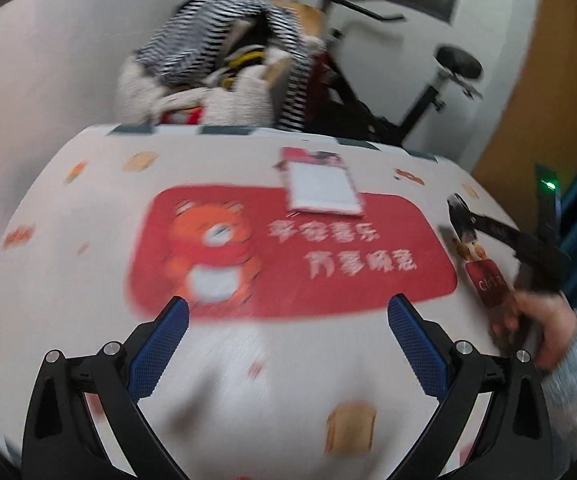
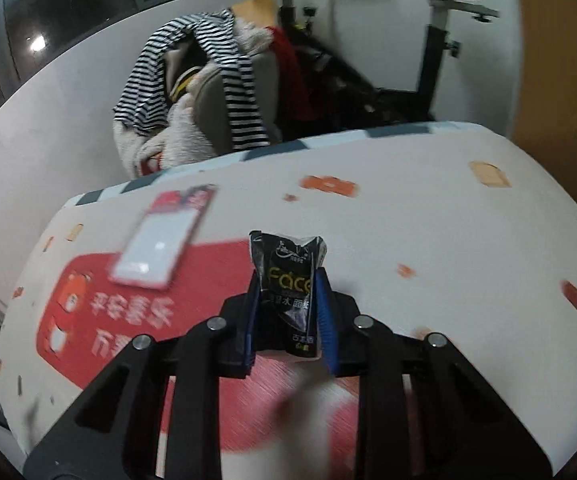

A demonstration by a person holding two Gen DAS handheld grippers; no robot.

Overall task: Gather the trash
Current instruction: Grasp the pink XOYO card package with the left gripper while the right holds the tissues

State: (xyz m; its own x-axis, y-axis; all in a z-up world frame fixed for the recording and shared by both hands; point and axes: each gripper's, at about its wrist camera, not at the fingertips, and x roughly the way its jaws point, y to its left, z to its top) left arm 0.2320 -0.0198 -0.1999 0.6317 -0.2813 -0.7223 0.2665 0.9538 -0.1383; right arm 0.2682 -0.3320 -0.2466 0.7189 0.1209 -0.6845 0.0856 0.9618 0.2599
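Cluttered room, tiger-print worktop [image 2: 428, 208]: right gripper [image 2: 288, 300] has its jaws clamped on a black tissue packet [image 2: 288, 280], lifted; left gripper [image 1: 288, 316] gapes empty. Next probably binning it, then the red-white wrapper [image 1: 320, 184].

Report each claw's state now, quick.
Left claw: open, holding nothing, above the tablecloth.
Right claw: shut on the black tissue packet.
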